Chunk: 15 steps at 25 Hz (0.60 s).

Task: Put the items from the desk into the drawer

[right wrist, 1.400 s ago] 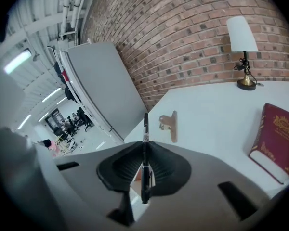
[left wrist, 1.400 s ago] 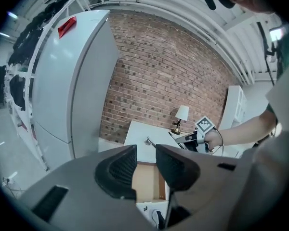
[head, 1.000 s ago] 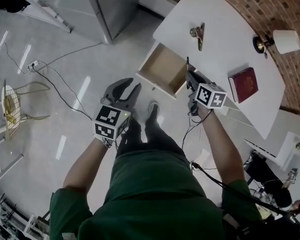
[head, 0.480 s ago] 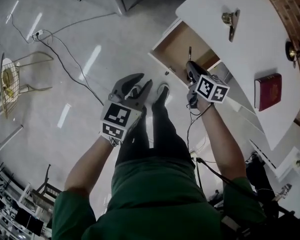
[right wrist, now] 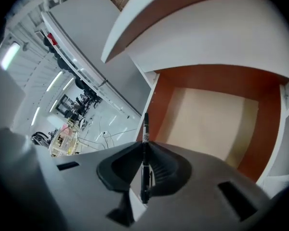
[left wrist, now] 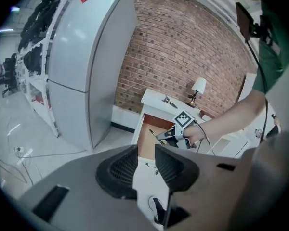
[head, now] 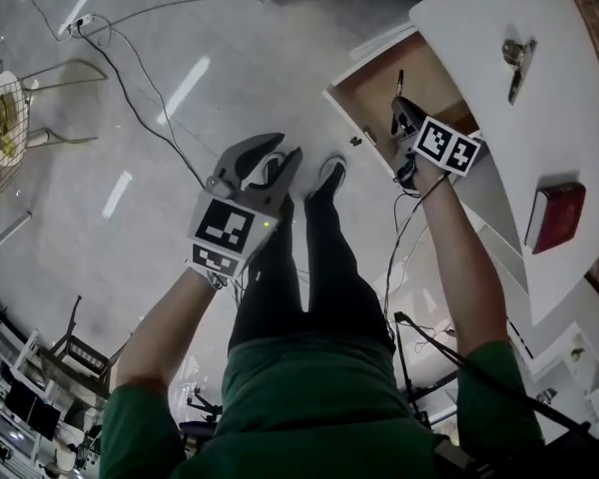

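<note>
Jaws of the right gripper (right wrist: 144, 150) clamp a pen (right wrist: 145, 129) over the drawer (right wrist: 212, 124), clearest in its own view; left gripper (left wrist: 145, 165) gapes.

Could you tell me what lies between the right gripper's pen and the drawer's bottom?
Nothing: in the right gripper view, the pen points into the drawer, whose bottom is bare.

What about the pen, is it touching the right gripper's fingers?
Touching. The right gripper view shows the right gripper with its fingers shut on the pen, pinching its black barrel from both sides with no gap.
</note>
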Available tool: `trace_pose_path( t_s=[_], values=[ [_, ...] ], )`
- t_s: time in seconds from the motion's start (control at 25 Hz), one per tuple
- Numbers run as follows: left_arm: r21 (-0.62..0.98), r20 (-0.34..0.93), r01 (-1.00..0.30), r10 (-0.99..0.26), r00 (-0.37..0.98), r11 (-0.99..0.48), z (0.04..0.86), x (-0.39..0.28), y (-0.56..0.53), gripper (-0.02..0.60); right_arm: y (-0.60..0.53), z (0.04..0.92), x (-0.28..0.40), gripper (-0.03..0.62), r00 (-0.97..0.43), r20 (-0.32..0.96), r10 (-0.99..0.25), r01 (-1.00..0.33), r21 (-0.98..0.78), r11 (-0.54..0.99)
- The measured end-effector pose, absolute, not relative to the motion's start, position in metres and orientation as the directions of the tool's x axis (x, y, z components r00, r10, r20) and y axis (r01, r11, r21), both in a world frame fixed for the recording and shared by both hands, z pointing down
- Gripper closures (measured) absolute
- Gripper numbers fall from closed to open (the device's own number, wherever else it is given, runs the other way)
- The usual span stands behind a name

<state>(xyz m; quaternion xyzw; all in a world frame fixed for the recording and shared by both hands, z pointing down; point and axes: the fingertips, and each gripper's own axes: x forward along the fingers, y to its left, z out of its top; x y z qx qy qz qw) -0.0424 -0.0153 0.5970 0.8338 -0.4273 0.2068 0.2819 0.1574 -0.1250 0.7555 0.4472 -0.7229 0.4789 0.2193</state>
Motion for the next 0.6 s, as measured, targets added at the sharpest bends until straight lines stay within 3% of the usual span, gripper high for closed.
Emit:
trace_pose_path(
  t_s=[0.6],
  values=[
    [0.357,0.571,-0.839,-0.615,0.544,-0.411,0.662,-0.058,-0.004,0.479,-0.156,0.866,0.134,0.548,-0.438,0.847,-0.301,-0.894,-0.378,0.239]
  ],
)
